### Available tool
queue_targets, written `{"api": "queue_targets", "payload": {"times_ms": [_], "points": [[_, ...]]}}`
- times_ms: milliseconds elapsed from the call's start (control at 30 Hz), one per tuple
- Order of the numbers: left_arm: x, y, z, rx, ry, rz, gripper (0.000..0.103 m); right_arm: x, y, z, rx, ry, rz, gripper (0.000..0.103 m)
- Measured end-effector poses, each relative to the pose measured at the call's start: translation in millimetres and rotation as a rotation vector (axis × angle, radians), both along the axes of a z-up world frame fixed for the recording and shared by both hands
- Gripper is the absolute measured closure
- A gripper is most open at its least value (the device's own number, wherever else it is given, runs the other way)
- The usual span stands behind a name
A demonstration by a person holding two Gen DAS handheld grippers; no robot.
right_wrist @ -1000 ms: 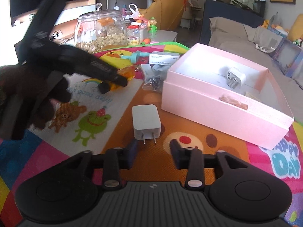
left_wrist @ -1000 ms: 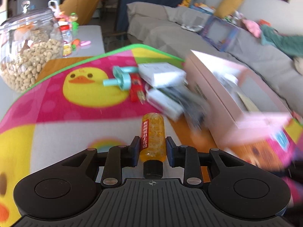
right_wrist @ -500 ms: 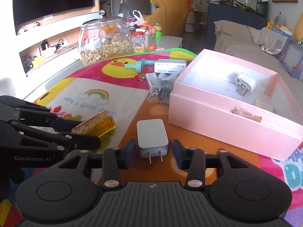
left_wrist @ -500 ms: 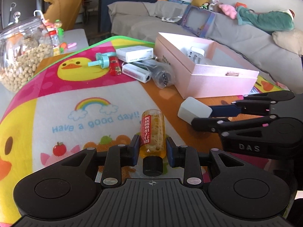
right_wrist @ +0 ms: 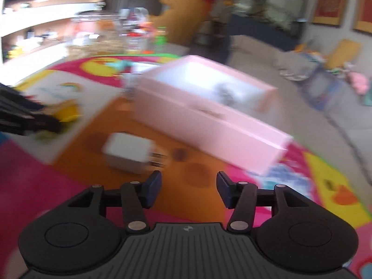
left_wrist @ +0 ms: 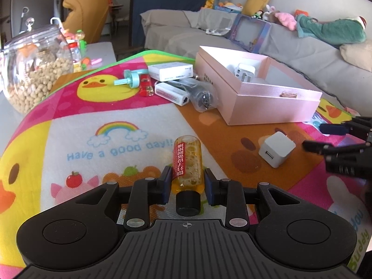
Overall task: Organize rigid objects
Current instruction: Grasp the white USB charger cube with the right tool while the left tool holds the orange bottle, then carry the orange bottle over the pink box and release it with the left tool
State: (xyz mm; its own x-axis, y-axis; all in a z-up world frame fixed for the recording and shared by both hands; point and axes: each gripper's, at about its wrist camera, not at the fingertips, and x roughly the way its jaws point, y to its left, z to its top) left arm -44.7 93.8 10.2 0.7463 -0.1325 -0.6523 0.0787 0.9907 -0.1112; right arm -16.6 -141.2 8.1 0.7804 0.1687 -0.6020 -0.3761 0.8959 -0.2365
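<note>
While my left claw (left_wrist: 187, 182) pinches the slick, stiff bottle (left_wrist: 187, 165) near its cap, my right claw (right_wrist: 188, 189), just opened, stands empty; the light charger (right_wrist: 126, 152) wants gripping across its flat sides.

I'm working in a home living room: a grey sofa (left_wrist: 290, 46) piled with plush toys (left_wrist: 284, 17), a yellow armchair (left_wrist: 86, 21), a cartoon play mat (left_wrist: 111, 139).

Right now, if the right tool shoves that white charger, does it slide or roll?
Probably slides: the charger is boxy and lies flat on the mat. Its prongs may snag. It looks light, so it could spin.
</note>
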Motion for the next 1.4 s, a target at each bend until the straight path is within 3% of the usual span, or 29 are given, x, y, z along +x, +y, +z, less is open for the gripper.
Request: {"api": "queue_targets", "payload": {"times_ms": [100, 200, 400, 633, 900, 967, 1000, 1267, 1400], "points": [[-1, 0, 1, -0.009, 0.004, 0.009, 0.071, 11, -20, 1, 0.120, 0.079, -0.062, 0.044], [-1, -2, 2, -0.005, 0.013, 0.002, 0.071, 12, -25, -1, 0.230, 0.158, -0.036, 0.036], [-1, -8, 4, -0.009, 0.043, -0.014, 0.071, 3, 0, -3, 0.221, 0.165, 0.041, 0.030], [-4, -14, 6, -0.019, 0.069, -0.022, 0.071, -5, 25, 0, 0.247, 0.185, 0.122, 0.029], [-11, -17, 5, -0.028, 0.071, -0.025, 0.071, 17, 52, -2, 0.227, 0.173, 0.130, 0.029], [-11, -17, 5, -0.033, 0.072, -0.024, 0.071, 19, 54, -2, 0.212, 0.160, 0.124, 0.043], [-11, -16, 5, -0.035, 0.071, -0.024, 0.070, 17, 55, -1, 0.200, 0.156, 0.130, 0.043], [-14, -25, 5, 0.013, 0.051, -0.024, 0.071, -13, 24, 24, 0.223, 0.113, 0.136, 0.043], [-27, -36, 8, -0.008, 0.069, -0.151, 0.071, -38, -6, 49, 0.240, 0.040, 0.120, 0.043]]}}
